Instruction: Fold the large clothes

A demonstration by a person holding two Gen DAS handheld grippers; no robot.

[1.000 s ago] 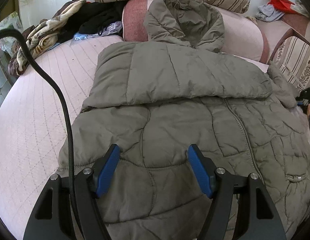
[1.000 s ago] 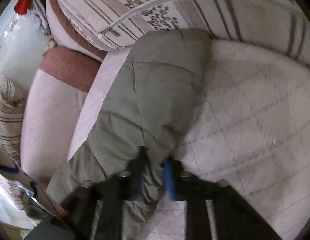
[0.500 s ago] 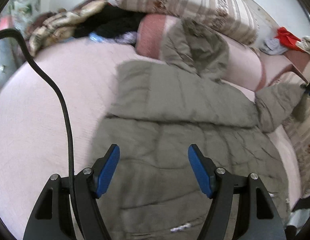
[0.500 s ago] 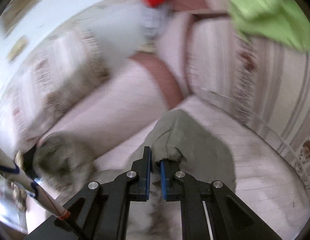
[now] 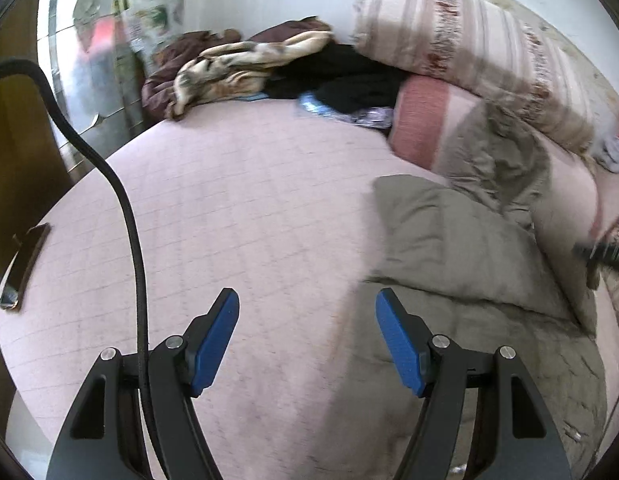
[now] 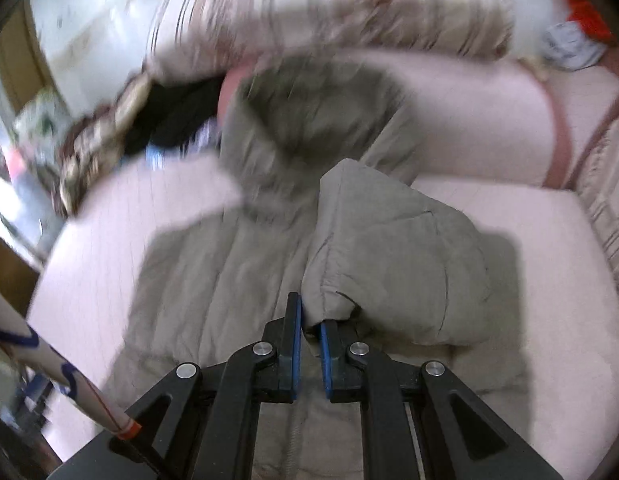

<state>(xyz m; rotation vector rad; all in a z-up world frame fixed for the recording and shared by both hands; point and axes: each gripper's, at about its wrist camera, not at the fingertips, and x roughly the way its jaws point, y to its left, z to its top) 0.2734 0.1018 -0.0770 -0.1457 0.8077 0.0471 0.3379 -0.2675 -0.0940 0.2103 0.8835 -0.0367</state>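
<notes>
One jacket (image 6: 237, 280) on the bed (image 5: 245, 216), right gripper (image 6: 310, 334) pinching its sleeve (image 6: 393, 264) cuff, left gripper (image 5: 307, 344) wide open, holding nothing.

hood (image 6: 309, 120) smeared by motion, jacket (image 5: 489, 340) cut off at right edge (hem unseen)

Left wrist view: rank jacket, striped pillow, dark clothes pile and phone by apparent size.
1. jacket
2. striped pillow; lies farther back, so its true size is unsure
3. dark clothes pile
4. phone
</notes>
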